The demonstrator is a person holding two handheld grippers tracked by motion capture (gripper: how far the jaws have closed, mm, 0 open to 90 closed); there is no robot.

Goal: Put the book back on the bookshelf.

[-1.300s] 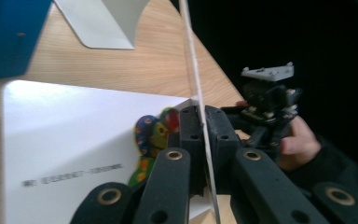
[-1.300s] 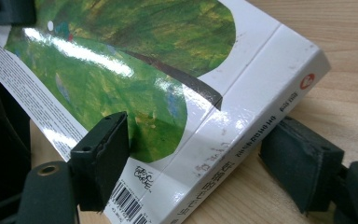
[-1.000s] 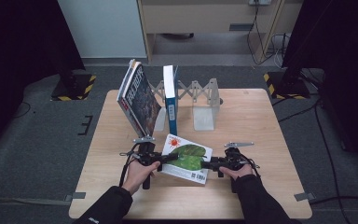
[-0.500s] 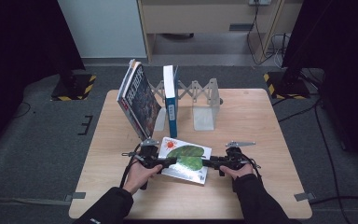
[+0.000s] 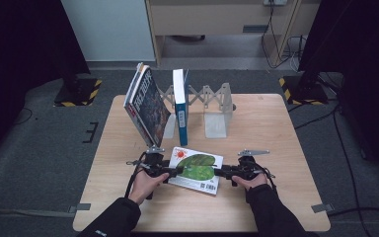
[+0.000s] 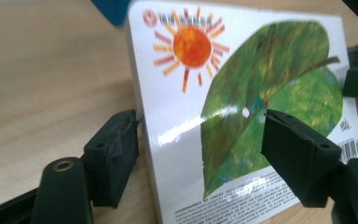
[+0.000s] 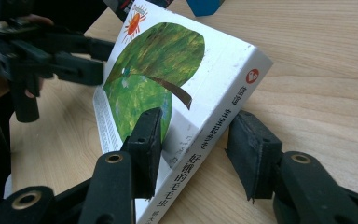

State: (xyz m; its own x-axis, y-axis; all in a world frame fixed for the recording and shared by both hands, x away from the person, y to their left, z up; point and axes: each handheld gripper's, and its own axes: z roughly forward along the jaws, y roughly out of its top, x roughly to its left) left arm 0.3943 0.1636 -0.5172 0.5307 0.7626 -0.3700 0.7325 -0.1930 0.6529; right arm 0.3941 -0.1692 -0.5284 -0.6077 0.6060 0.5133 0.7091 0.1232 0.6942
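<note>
Progress looks to be at an early middle stage: the job seems to be getting the picture book [image 5: 196, 170] into the rack [image 5: 212, 95] that stands at the far edge of the tabletop [image 5: 276, 133], and that book is not there yet. It sits near the front edge of the tabletop, roughly at the middle, between the two grippers. Two other books already stand in the rack: a dark one [image 5: 148, 106] leaning over at the left end and a blue one [image 5: 180, 106] upright beside it. Open slots remain to the right of the blue book, so there is room. The right gripper [image 7: 198, 126] has just been closing and now pinches the picture book at its spine edge, one pad on the green leaf cover and the other under the spine. That side of the book is tipped up off the wood. The left gripper [image 6: 200, 130] has just been opening: its jaws stand wide on either side of the book's opposite edge, one beside the edge and one above the cover, and neither presses on it. So the pick-up is half done, with the book held from one side only. What is left, as I judge it, is to raise the book fully, turn it upright, carry it to the far edge and slide it into a free slot.
</note>
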